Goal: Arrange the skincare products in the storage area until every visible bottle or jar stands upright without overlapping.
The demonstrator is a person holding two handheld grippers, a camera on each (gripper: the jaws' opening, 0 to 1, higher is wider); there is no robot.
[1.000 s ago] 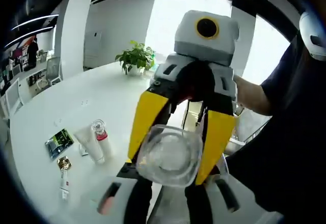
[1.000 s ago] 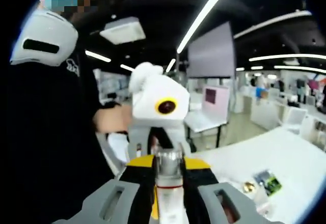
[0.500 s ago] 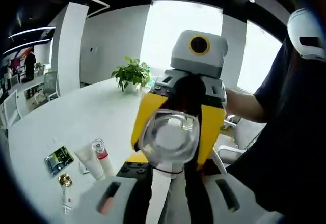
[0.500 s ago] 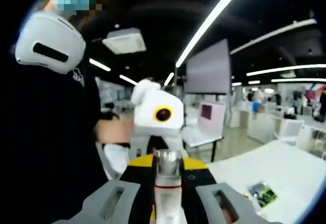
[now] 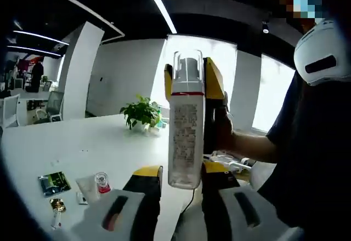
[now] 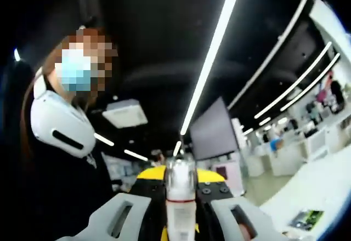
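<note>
Standing upright between both tools' jaws, white bottle [image 5: 186, 137] above table edge [image 5: 164, 191].

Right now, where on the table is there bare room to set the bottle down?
The white table is bare between the potted plant and the small cluster near its front edge. That cluster is crowded: green sachet, white tube, red-collared bottle, gold-capped item. The held bottle is in the air.

From my left gripper view I see a long white table [image 5: 82, 142] with a potted green plant [image 5: 141, 113] standing near its far end, a wide white pillar [image 5: 77, 71] behind it and bright windows [image 5: 219, 71] beyond. Above my right gripper view, a long ceiling light strip [image 6: 211, 60] runs past a dark wall screen [image 6: 214, 134].
</note>
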